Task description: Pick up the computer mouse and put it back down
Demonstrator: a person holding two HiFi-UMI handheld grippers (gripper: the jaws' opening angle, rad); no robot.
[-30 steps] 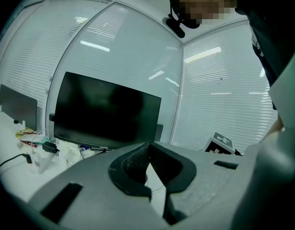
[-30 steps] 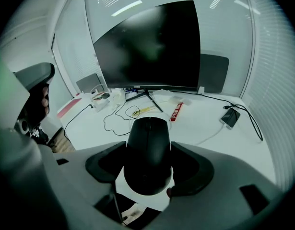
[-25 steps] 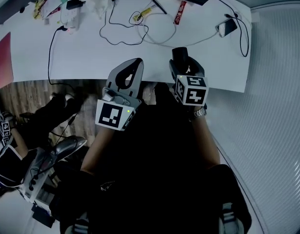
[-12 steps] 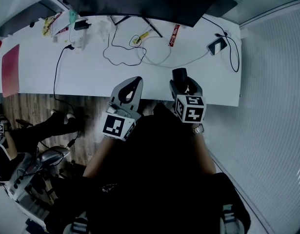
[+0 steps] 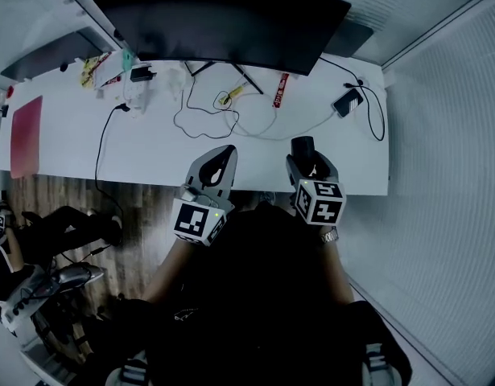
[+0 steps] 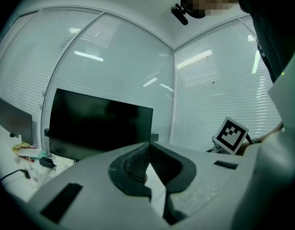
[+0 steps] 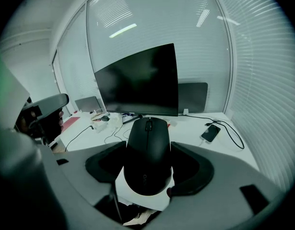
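Observation:
A black computer mouse [image 7: 148,152] is held above the white desk [image 5: 150,151], clamped between the jaws of my right gripper [image 7: 148,166]. In the head view the mouse [image 5: 302,148] shows as a dark shape at the tip of the right gripper [image 5: 303,158], over the desk's front edge. My left gripper [image 5: 217,161] hovers beside it to the left. In the left gripper view the left gripper [image 6: 148,146] is shut, its jaw tips touching with nothing between them.
A large dark monitor [image 5: 223,22] stands at the back of the desk. A phone [image 5: 348,101] on a cable lies at the right, loose cables [image 5: 211,123] in the middle, a red pad [image 5: 26,135] at the left. Blinds cover the window on the right.
The head view has tilted up, so the whole monitor now shows. Both grippers stay side by side at the desk's front edge, the right one still holding the mouse.

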